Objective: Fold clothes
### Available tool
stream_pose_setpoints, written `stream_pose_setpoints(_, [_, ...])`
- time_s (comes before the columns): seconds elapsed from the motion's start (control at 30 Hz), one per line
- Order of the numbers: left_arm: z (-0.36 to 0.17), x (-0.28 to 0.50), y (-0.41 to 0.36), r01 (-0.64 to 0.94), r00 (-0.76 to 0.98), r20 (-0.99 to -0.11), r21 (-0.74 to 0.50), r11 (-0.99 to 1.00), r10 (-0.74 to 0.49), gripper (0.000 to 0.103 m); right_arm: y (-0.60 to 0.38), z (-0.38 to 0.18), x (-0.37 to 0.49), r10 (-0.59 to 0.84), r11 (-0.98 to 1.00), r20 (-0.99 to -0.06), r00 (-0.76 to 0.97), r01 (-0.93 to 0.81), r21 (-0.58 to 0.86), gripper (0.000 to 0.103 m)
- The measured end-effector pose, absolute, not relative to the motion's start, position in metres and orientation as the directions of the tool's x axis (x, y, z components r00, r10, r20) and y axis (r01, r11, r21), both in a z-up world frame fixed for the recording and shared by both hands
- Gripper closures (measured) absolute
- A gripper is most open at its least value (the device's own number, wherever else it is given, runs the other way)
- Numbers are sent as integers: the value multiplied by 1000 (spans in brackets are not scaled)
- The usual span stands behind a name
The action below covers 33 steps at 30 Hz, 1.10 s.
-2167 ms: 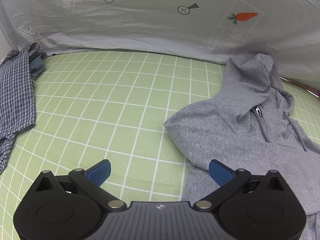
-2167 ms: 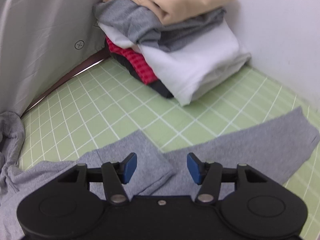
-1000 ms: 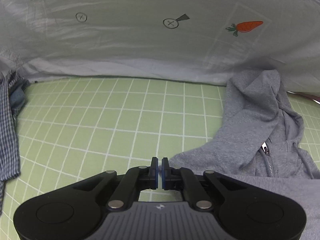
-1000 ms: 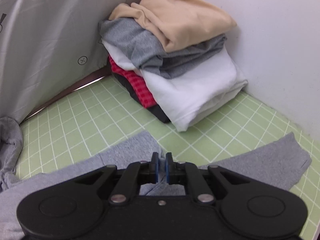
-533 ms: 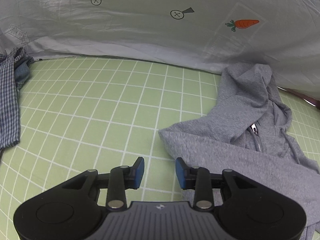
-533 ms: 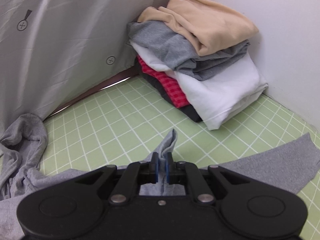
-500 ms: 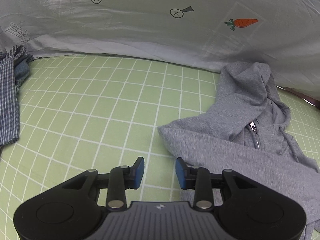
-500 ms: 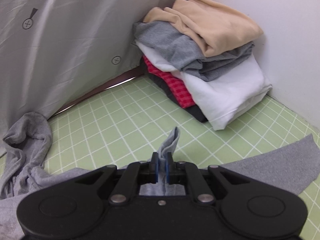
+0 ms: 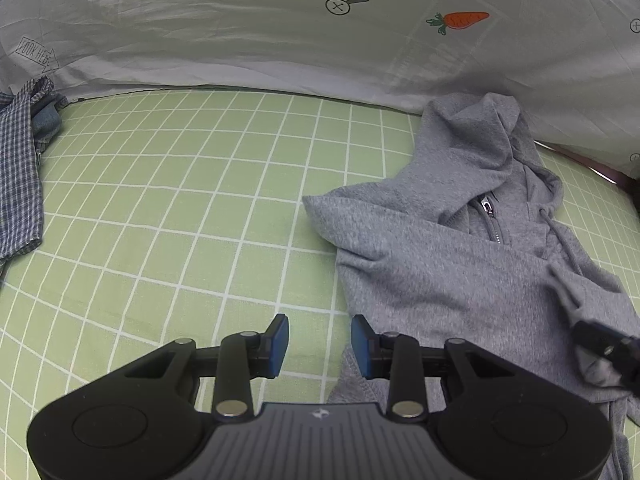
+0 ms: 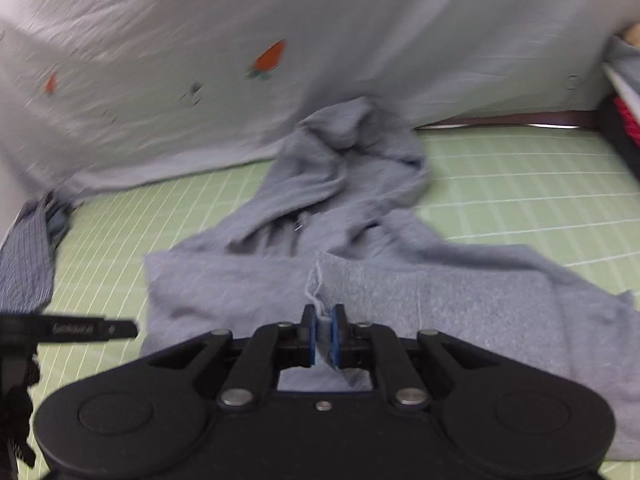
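A grey zip hoodie (image 9: 460, 264) lies on the green grid mat (image 9: 200, 208), hood toward the back sheet, one sleeve folded across its chest. My left gripper (image 9: 319, 344) is open and empty, its fingers straddling the hoodie's left edge just above the mat. My right gripper (image 10: 324, 338) is shut on a grey sleeve end of the hoodie (image 10: 360, 280) and holds it over the garment's body. The right gripper also shows at the right edge of the left wrist view (image 9: 604, 352). The right wrist view is motion-blurred.
A blue checked shirt (image 9: 20, 176) lies at the mat's left edge. A white sheet with carrot prints (image 9: 320, 40) hangs along the back. The stack of folded clothes (image 10: 624, 108) shows at the far right of the right wrist view.
My right gripper has swung left, carrying the sleeve across the hoodie's body. My left gripper, shut a second ago, has opened and stayed by the hoodie's left edge.
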State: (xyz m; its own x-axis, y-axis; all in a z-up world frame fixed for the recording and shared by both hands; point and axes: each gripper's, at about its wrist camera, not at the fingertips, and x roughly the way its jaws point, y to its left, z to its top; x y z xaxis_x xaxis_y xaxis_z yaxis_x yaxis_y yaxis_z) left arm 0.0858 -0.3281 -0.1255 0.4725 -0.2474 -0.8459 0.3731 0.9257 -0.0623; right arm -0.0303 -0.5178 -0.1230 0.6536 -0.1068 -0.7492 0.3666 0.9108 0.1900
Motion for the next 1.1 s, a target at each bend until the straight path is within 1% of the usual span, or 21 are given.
stream_pose_setpoints(0.03, [-124, 83, -329, 379, 474, -844, -61, 924, -250, 66, -511, -127, -29, -104, 913, -769, 631, 368, 179, 77])
stream_pose_setpoints(0.07, [-121, 80, -329, 386, 477, -841, -61, 921, -255, 65, -510, -126, -35, -120, 908, -772, 624, 383, 168, 67])
stream_pose_setpoints(0.1, [-118, 77, -330, 394, 480, -837, -61, 917, -263, 62, -511, -122, -42, -141, 902, -770, 622, 401, 158, 60])
stream_pose_setpoints(0.13, [-115, 73, -330, 403, 484, -832, -62, 913, -270, 60, -511, -119, -50, -161, 896, -768, 620, 418, 148, 56])
stream_pose_setpoints(0.2, [-107, 63, -330, 421, 493, -821, -64, 905, -288, 55, -513, -113, -64, -202, 883, -763, 614, 451, 129, 35])
stream_pose_setpoints(0.23, [-103, 57, -330, 430, 497, -815, -66, 900, -297, 54, -513, -109, -72, -223, 876, -760, 610, 468, 119, 30])
stream_pose_setpoints(0.27, [-98, 50, -331, 439, 500, -810, -67, 896, -306, 51, -516, -105, -81, -248, 862, -753, 609, 493, 115, 22])
stream_pose_setpoints(0.3, [-93, 42, -331, 449, 504, -805, -67, 891, -314, 44, -520, -100, -92, -274, 847, -745, 608, 520, 113, 15])
stream_pose_setpoints(0.33, [-89, 35, -332, 458, 509, -798, -66, 886, -322, 38, -523, -96, -102, -300, 830, -736, 607, 547, 112, 10])
stream_pose_setpoints(0.37, [-85, 26, -332, 471, 517, -791, -58, 880, -328, 27, -524, -93, -112, -318, 820, -730, 606, 562, 109, 0])
stream_pose_setpoints(0.4, [-82, 17, -333, 484, 526, -782, -46, 874, -333, 22, -524, -92, -122, -332, 812, -724, 605, 573, 106, 0])
stream_pose_setpoints(0.53, [-73, -11, -336, 524, 544, -772, 7, 852, -328, 19, -523, -85, -162, -390, 780, -698, 600, 619, 96, 0])
stream_pose_setpoints(0.6, [-71, -21, -335, 517, 546, -776, 16, 856, -315, 19, -518, -87, -176, -386, 777, -699, 602, 620, 106, 0])
stream_pose_setpoints(0.7, [-67, -32, -326, 492, 541, -786, 6, 871, -300, 17, -503, -90, -192, -386, 776, -711, 587, 624, 94, 0])
stream_pose_setpoints(0.87, [-71, -46, -314, 536, 522, -788, 4, 845, -327, 17, -486, -92, -209, -387, 761, -713, 585, 639, 112, 0])
stream_pose_setpoints(0.93, [-74, -47, -311, 545, 503, -794, -15, 838, -341, 17, -482, -91, -213, -395, 761, -719, 572, 643, 93, 0])
stream_pose_setpoints(1.0, [-76, -48, -309, 556, 472, -802, -52, 830, -367, 17, -481, -85, -219, -434, 737, -722, 540, 673, 60, 0])
stream_pose_setpoints(1.1, [-75, -52, -310, 573, 454, -796, -84, 815, -401, 17, -484, -76, -233, -447, 718, -713, 540, 692, 74, 0])
